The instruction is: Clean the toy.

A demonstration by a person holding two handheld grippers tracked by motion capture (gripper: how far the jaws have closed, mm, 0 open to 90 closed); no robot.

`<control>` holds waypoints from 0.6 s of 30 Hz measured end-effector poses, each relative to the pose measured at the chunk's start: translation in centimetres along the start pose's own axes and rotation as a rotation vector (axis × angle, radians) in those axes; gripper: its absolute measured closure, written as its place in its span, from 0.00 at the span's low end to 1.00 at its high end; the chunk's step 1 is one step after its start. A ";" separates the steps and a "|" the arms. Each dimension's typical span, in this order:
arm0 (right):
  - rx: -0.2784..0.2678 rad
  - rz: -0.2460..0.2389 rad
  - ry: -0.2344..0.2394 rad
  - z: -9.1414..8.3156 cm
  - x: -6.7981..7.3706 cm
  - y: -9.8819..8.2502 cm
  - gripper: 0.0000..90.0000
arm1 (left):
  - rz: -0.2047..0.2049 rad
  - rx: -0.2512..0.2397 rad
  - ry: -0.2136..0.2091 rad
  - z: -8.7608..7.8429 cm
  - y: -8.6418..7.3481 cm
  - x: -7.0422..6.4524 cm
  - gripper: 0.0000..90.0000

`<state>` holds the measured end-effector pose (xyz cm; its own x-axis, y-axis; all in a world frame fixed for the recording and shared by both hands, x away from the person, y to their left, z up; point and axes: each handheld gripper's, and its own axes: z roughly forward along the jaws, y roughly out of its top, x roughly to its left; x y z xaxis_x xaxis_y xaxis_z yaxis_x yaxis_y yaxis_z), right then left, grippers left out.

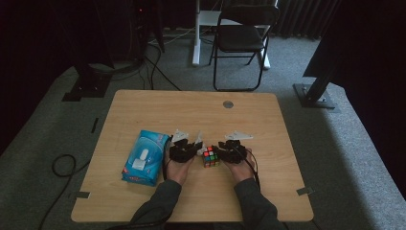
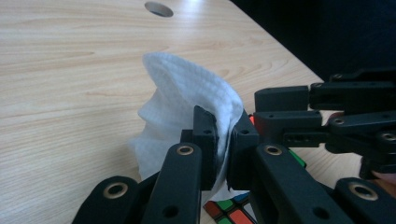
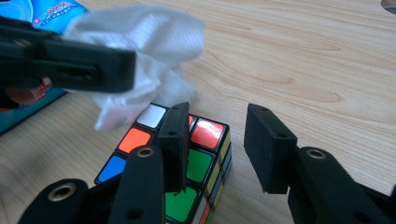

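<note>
white wipe (image 2: 187, 98) stands bunched up at the centre of the left gripper view, pinched between the two black jaws of the left gripper (image 2: 223, 140), which are closed on its lower fold. in the right gripper view the same wipe (image 3: 149, 42) hangs in the upper left of the frame, just above a puzzle cube (image 3: 187, 163) with coloured squares that sits on the wooden table (image 3: 303, 56). the right gripper (image 3: 219, 144) has its jaws apart: one jaw lies in front of the cube's top, the other is off to the right over bare wood, so whether it grips the cube cannot be told. from the high view the cube (image 1: 210, 156) sits low in the middle of the table (image 1: 143, 110), between the left gripper (image 1: 184, 148) and the right gripper (image 1: 233, 149). a blue pack of wipes (image 1: 145, 157) lies just left of the left hand.
</note>
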<state>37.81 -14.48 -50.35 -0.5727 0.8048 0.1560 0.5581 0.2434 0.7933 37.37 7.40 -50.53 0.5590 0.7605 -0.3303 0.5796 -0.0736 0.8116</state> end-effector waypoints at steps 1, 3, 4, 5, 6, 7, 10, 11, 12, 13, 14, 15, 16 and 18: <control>0.000 0.000 0.000 0.0 0.0 0.0 0.67 | 0.000 0.007 0.001 0.2 -0.1 0.0 0.94; 0.000 0.000 0.000 0.0 0.0 0.0 0.67 | -0.009 0.014 0.000 0.4 -0.2 0.1 0.94; 0.000 0.000 0.000 0.0 0.0 0.0 0.67 | -0.008 0.017 0.002 0.4 -0.2 0.2 0.94; -0.001 0.001 0.000 0.0 0.0 0.0 0.67 | -0.006 0.020 0.004 0.4 -0.1 0.2 0.94; -0.001 0.001 0.000 0.0 0.0 0.0 0.67 | 0.000 0.024 0.005 0.5 -0.1 0.1 0.94; -0.001 0.000 0.000 0.0 0.0 0.0 0.67 | 0.006 0.027 0.007 0.5 -0.1 0.1 0.94; 0.000 0.000 0.001 0.0 0.0 0.0 0.68 | 0.014 0.030 0.018 0.4 -0.1 -0.1 0.94; 0.000 0.000 0.001 0.0 0.0 0.0 0.67 | 0.013 0.027 0.020 0.4 -0.1 -0.1 0.94; 0.000 0.000 0.001 0.0 0.0 0.0 0.68 | 0.016 0.029 0.024 0.4 -0.2 -0.1 0.94; 0.000 0.000 0.001 0.0 0.0 0.0 0.68 | 0.017 0.030 0.027 0.4 -0.2 -0.1 0.94; 0.000 0.000 0.001 0.0 0.0 0.0 0.68 | 0.020 0.035 0.030 0.3 -0.2 -0.1 0.94; 0.000 0.000 0.001 0.0 0.0 0.0 0.68 | 0.022 0.041 0.032 0.3 -0.2 -0.1 0.94; 0.000 0.000 0.004 0.0 0.0 0.0 0.69 | 0.023 0.043 0.034 0.3 -0.2 -0.1 0.94; 0.001 -0.001 0.009 0.0 0.0 0.0 0.70 | 0.024 0.047 0.036 0.3 -0.2 -0.1 0.94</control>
<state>37.81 -14.49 -50.35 -0.5786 0.7996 0.1608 0.5582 0.2445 0.7929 37.33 7.15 -50.81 0.5514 0.7811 -0.2929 0.5941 -0.1212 0.7952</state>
